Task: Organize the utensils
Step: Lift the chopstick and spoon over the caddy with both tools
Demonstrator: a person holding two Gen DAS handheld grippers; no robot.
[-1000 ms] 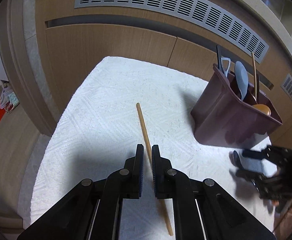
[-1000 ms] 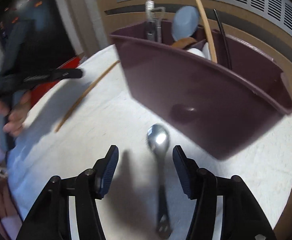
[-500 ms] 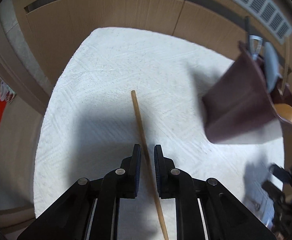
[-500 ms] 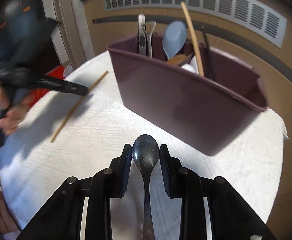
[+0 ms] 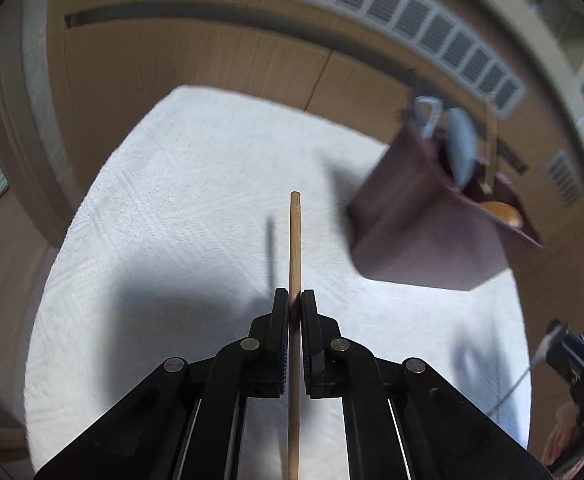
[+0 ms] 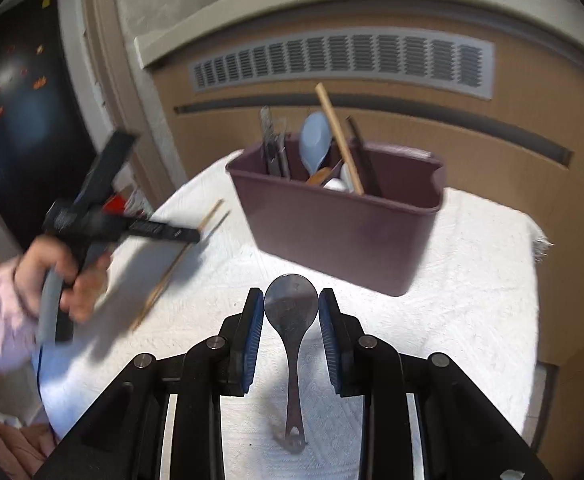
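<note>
Pick-up step done on both sides: left hand-held gripper (image 5: 290, 304) is clamped on a thin, round wooden chopstick (image 5: 294, 248), lifted clear of the surface (image 5: 164, 184). Right hand-held gripper (image 6: 291, 304) has just been closing; its blue pads grip the bowl of a dull metal spoon (image 6: 290, 312), handle hanging back toward the camera. Next, I'd guess: carry each over the maroon plastic caddy (image 6: 343, 232) and drop it upright into a free slot, clear of utensils already standing there. White cloth looks textured, quilted.
</note>
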